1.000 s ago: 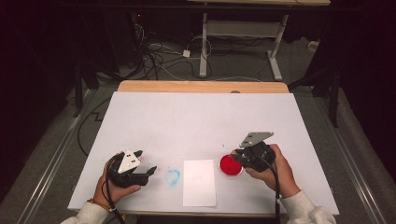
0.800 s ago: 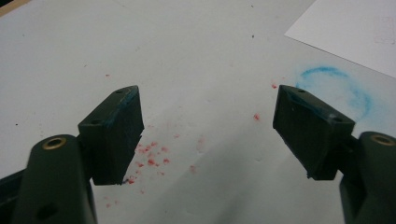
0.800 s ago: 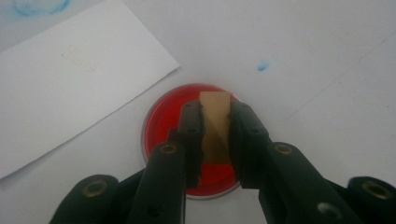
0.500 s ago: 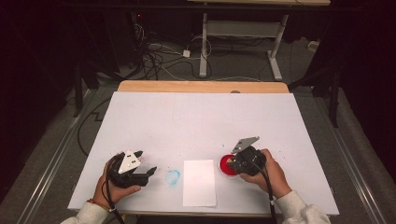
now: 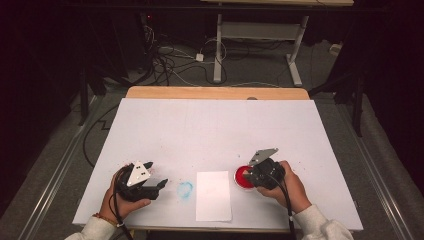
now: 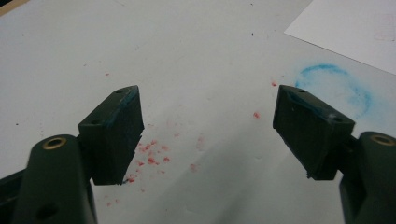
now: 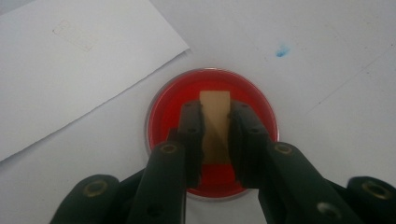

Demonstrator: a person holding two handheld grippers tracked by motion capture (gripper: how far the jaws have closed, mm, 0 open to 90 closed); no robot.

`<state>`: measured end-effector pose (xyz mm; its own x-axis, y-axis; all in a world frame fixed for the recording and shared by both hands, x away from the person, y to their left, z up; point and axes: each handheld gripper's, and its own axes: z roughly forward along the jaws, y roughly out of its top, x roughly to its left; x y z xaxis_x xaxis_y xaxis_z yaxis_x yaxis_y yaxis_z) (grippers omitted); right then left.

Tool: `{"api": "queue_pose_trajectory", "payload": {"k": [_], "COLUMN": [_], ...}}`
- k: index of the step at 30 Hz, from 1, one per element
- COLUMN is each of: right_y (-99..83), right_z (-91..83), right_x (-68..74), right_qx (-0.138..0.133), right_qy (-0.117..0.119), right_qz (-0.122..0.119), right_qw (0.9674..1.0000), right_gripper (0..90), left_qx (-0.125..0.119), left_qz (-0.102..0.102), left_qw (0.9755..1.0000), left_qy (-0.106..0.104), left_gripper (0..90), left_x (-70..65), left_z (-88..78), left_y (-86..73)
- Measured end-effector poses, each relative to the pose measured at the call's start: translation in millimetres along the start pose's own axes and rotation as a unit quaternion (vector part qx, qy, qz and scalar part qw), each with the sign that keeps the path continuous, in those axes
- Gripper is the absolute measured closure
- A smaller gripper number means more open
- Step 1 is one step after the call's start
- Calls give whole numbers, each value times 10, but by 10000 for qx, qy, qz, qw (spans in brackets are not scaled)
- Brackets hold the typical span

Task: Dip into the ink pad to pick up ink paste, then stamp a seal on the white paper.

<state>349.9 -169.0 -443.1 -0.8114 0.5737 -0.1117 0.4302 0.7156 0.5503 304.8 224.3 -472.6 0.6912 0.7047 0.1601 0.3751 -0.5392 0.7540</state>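
Right gripper clamps stamp over ink pad, centre frame; left gripper gapes. Over-inking risks smearing paper.

right tongs moved over red dish

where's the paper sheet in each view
High view: paper at the table's front edge, centre.
Left gripper view: paper in the top right corner.
Right gripper view: paper at upper left.
Landmarks: blue ring on one side, red dish on the other.
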Motion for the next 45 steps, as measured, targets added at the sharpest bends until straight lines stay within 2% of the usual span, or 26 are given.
{"api": "queue_pose_trajectory", "payload": {"k": [16,20,34,42,45], "right_y": [-11,-4,5,21,49], "right_z": [8,7,10,9,-7], "right_x": [-16,-2,-3,-11,-14], "right_qx": [-48,-19,0,39,24], "right_qy": [58,7,11,28,-41], "right_qz": [28,-13,-13,-58,-121], "right_qw": [10000,10000,10000,10000,9999], "right_gripper": [767,767,766,765,765], "left_qx": [-29,4,35,77,109], "left_qz": [-102,-29,22,-17,-7], "left_qw": [9999,10000,10000,10000,9999], "left_qy": [3,2,-12,18,32], "left_gripper": [232,233,234,234,233], "left_x": [48,34,12,19,2], "left_z": [19,22,20,8,16], "left_y": [-17,-14,-20,-43,-40]}}
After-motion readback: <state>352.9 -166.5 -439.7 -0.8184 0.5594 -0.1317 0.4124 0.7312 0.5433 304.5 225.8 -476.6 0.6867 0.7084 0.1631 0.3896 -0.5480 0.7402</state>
